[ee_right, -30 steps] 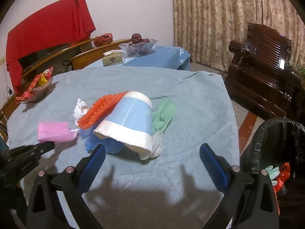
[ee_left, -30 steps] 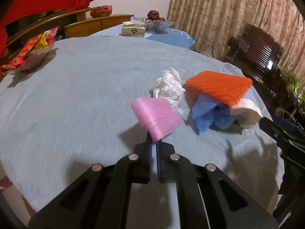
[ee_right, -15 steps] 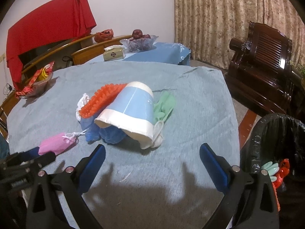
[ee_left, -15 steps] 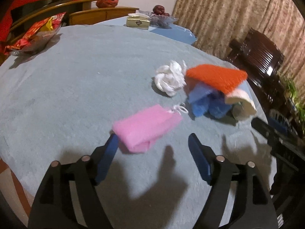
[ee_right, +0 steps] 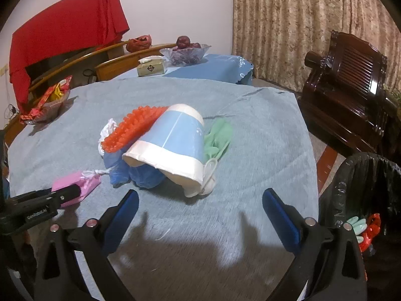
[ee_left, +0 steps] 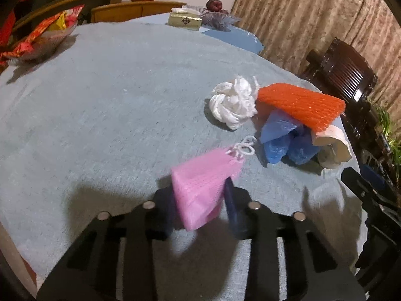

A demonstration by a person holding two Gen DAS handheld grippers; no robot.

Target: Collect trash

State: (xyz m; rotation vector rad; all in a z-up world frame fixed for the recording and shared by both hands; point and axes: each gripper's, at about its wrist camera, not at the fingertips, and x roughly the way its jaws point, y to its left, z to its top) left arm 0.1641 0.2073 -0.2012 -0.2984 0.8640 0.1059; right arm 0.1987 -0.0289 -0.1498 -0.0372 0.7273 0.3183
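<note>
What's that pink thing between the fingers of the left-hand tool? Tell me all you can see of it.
The pink foam net sleeve is a soft, ribbed mesh piece, pale pink, flattened and slightly crumpled. A white string loop is knotted at its far end. It sits between the dark blue fingers of the left gripper, which are closed in against its sides, its far end toward the trash pile. Whether its underside touches the blue-grey tablecloth cannot be told. The image is blurred.
</note>
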